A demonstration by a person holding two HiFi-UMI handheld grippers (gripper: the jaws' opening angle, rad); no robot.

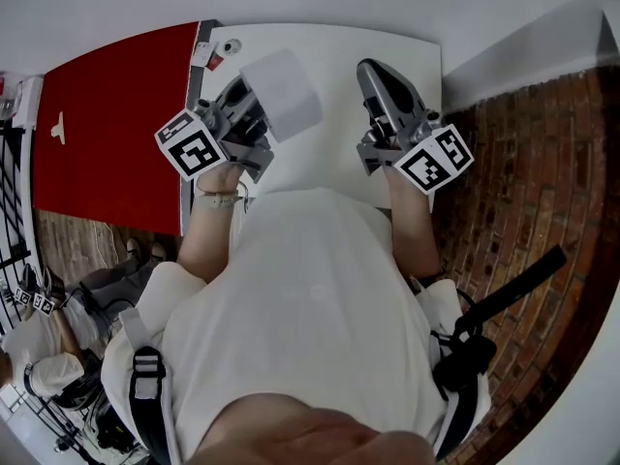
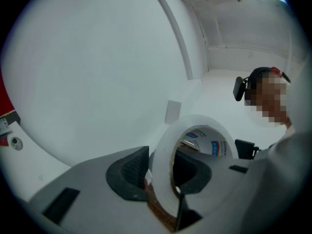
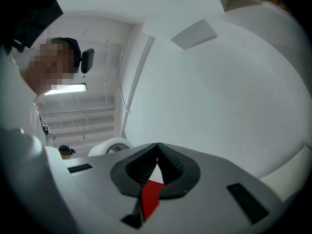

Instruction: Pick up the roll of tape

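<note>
Left fingers [image 2: 127, 172] pinch tape roll [image 2: 160, 162]; axis along them.

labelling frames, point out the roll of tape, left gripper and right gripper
roll of tape [image 1: 281, 95], head view, white outer side
left gripper [image 2: 163, 173], left gripper view, midway between fingertips
right gripper [image 3: 157, 152], right gripper view, where shut fingertips meet

The head view is looking steeply down on the white table [image 1: 329, 66]; both gripper views are riding close above it, tilting upward, sharing the roll of tape [image 1: 281, 95].
</note>
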